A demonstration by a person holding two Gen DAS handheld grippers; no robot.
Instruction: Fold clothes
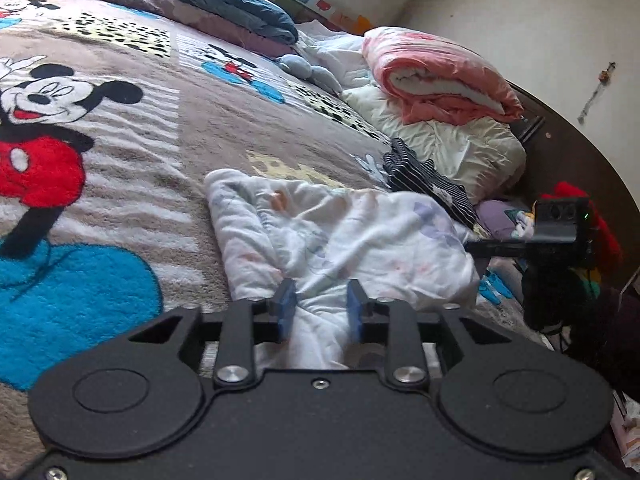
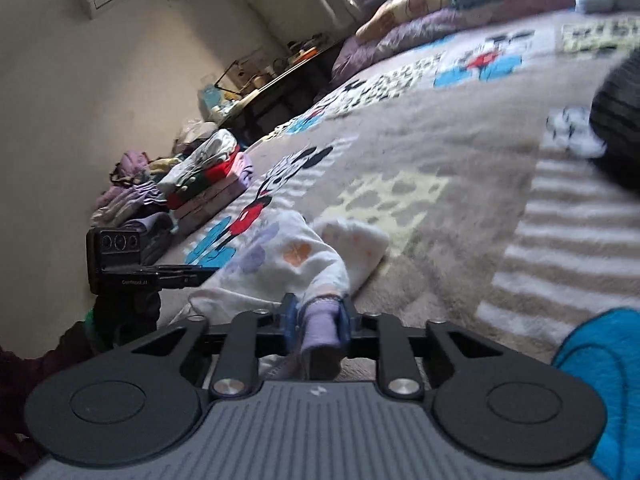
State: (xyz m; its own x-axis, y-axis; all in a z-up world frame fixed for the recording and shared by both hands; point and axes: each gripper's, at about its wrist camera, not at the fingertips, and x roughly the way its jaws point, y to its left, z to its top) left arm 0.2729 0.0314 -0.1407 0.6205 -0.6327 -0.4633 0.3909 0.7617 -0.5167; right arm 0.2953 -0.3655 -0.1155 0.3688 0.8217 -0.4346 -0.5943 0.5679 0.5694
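Right tool (image 2: 317, 322) tilted down, pinching garment's (image 2: 288, 256) lilac cuff (image 2: 320, 324) | left tool (image 1: 322, 308) tilted down, pads spread, white cloth bunched between | garment crumpled on bed (image 1: 168, 120) | folded stack (image 2: 208, 180) beyond.

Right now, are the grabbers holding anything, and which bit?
The right gripper pinches the white printed garment by its purple cuff. The left gripper straddles the cloth loosely, not gripping.

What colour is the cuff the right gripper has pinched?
Lilac cuff, clearest in the right wrist view.
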